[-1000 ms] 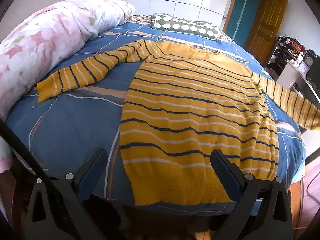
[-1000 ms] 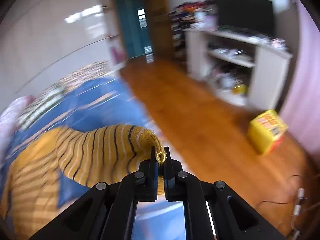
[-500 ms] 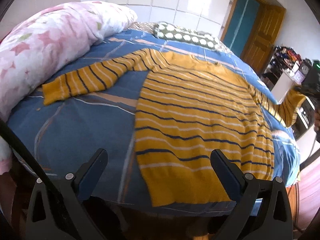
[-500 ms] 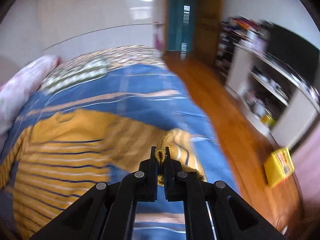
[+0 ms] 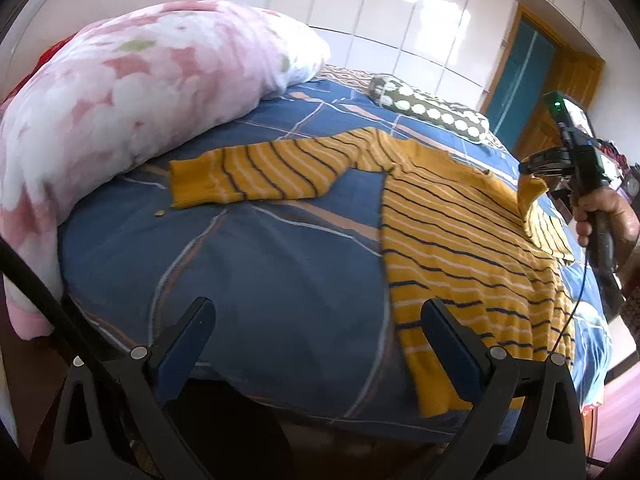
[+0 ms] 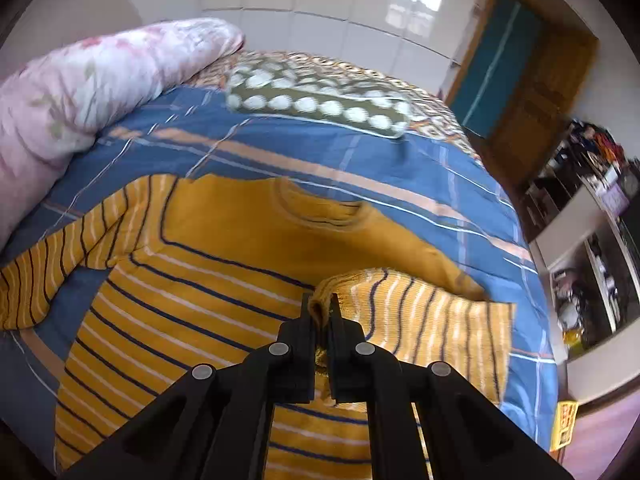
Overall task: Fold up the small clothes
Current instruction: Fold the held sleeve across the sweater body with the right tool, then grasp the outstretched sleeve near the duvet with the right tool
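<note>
Sweater [image 6: 208, 264] hem cut off below, shelf clutter [image 6: 592, 152] blurred, perhaps clothes

A bed [image 5: 256, 280] with blue patterned cover, seen from its foot edge.

On the cover lies a yellow striped sweater [image 5: 452, 240], spread flat in the right half of the left wrist frame, one sleeve [image 5: 256, 172] stretched toward the centre left. A pink flowered quilt [image 5: 120, 120] is rolled along the upper left, and an olive pillow with white dots [image 5: 432, 110] rests at the upper centre. A small brown crumb [image 5: 159, 212] lies just below the sleeve cuff.
</note>
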